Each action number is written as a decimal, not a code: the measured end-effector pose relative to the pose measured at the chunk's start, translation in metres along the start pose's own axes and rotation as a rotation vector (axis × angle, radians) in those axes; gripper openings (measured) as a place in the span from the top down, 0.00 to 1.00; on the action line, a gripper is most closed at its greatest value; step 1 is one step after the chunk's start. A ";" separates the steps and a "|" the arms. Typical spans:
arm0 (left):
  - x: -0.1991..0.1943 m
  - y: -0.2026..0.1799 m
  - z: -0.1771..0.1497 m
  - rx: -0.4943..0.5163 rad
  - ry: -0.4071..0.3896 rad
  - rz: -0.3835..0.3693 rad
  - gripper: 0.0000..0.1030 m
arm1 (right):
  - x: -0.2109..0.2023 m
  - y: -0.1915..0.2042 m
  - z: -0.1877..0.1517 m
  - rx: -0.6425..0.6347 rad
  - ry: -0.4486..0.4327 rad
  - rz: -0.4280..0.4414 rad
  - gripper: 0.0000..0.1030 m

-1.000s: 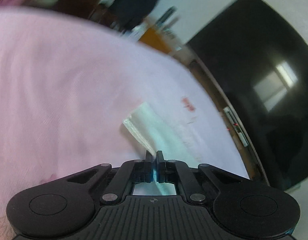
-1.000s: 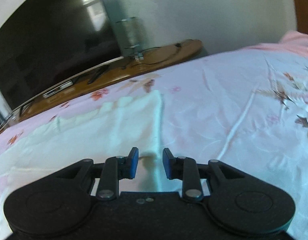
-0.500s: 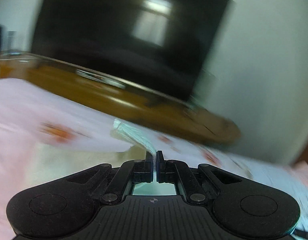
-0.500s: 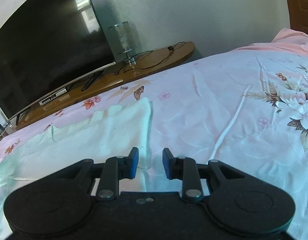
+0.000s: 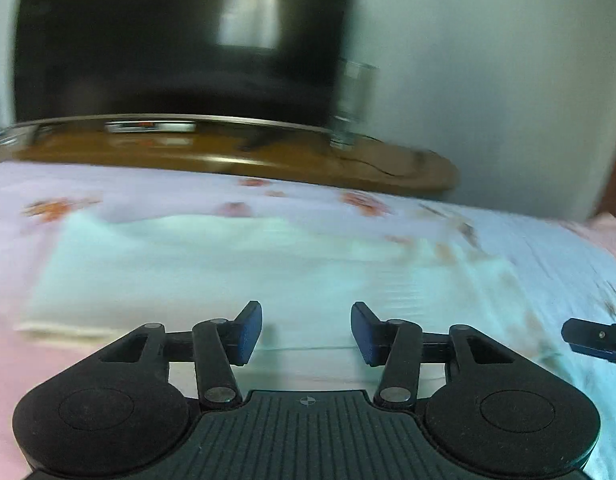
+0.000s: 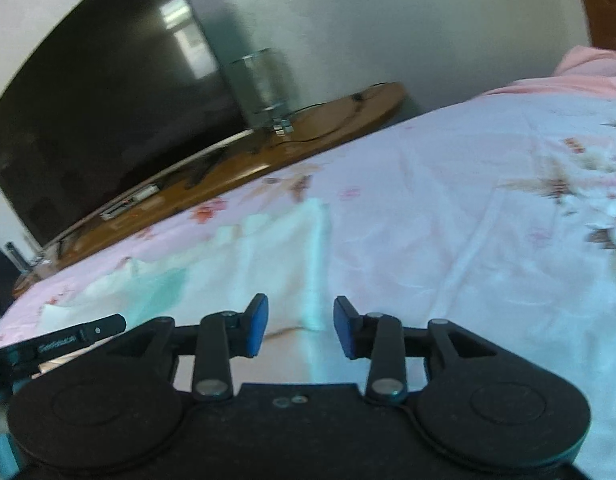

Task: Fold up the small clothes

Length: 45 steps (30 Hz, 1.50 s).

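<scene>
A pale mint-white small garment (image 5: pixel 236 264) lies flat and folded on the pink floral bedsheet (image 5: pixel 548 248), blurred in the left wrist view. My left gripper (image 5: pixel 306 330) is open and empty just above its near edge. In the right wrist view the same garment (image 6: pixel 268 256) lies ahead and to the left, its right edge running toward my right gripper (image 6: pixel 301 326), which is open and empty over the garment's near corner. The left gripper's finger (image 6: pixel 68 338) shows at the left edge of the right wrist view.
A wooden TV stand (image 6: pixel 268 160) runs along the far side of the bed with a large black TV (image 6: pixel 100 120) and a glass lamp (image 6: pixel 264 80) on it. A pink blanket (image 6: pixel 588 68) lies at the far right. The floral sheet (image 6: pixel 488 220) stretches right of the garment.
My left gripper swung the garment's edge across, then opened and let it go; the cloth now lies flat. My right gripper stayed open and shifted slightly.
</scene>
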State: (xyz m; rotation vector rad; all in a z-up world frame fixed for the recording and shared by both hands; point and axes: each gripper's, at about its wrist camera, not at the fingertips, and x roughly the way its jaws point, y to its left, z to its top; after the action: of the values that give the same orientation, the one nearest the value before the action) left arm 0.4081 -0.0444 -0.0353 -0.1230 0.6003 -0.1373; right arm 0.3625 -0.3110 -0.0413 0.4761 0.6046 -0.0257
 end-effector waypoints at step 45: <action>0.015 0.105 -0.024 -0.109 0.095 0.152 0.39 | 0.036 0.008 0.017 0.040 0.003 0.030 0.96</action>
State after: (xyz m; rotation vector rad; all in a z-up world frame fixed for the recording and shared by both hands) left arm 0.4170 0.0546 -0.0794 -0.1763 0.7097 0.0373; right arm 0.4028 -0.3075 -0.0452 0.5239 0.6008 -0.0080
